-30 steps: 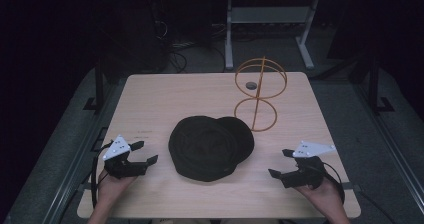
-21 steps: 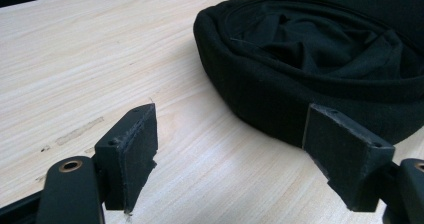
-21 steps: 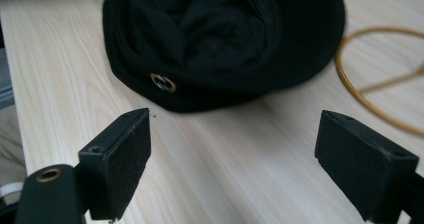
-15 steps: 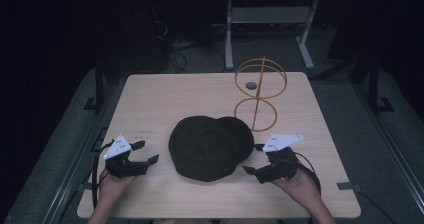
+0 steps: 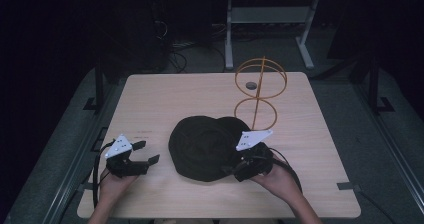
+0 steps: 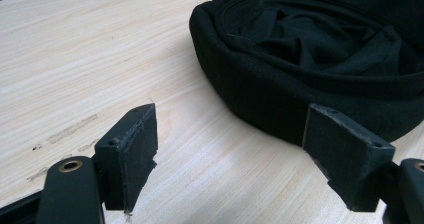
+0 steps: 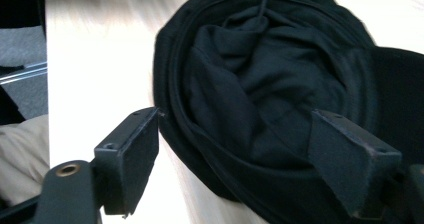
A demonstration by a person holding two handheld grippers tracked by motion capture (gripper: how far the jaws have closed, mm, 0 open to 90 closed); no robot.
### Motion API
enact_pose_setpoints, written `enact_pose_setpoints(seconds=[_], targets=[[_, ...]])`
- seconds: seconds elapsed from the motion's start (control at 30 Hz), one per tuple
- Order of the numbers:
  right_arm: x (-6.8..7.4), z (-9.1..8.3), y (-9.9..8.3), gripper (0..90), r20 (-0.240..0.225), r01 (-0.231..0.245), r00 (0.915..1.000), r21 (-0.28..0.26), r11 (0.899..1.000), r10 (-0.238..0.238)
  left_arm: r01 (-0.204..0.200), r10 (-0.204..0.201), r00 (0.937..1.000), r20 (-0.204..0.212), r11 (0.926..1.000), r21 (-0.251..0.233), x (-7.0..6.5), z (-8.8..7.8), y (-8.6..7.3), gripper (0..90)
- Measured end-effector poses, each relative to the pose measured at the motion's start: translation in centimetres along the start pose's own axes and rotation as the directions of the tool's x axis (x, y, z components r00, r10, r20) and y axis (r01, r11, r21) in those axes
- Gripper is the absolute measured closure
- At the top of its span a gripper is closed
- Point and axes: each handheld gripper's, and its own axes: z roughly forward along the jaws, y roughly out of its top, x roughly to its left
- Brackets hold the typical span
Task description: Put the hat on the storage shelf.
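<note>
Black cap (image 5: 205, 146): rim between right fingers (image 7: 132, 149), spread, just been narrowing, not pinched yet
Left gripper (image 5: 145, 153): spread, empty, cap just beyond
Next: probably pinch rim

A matt black cloth cap (image 5: 205, 144) lies on a smooth pale wood-grain table (image 5: 165, 99) beside a glossy orange wire stand (image 5: 260, 91).
</note>
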Motion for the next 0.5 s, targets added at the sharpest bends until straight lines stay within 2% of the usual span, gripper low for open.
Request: enact_pose_setpoints(seconds=[0.33,0.5], targets=[[1.2,2.7,1.7,31.4,-0.050,0.063,0.9969,0.041,0.997,-0.061,0.003,-0.003,1.0000,-0.002,1.0000,0.001,0.1,-0.1,0.0,21.7],[1.8,4.0,2.2,36.3,-0.067,0.078,0.9950,0.070,0.994,-0.073,0.003,-0.003,1.0000,0.000,1.0000,0.000,0.1,-0.1,0.0,21.7]])
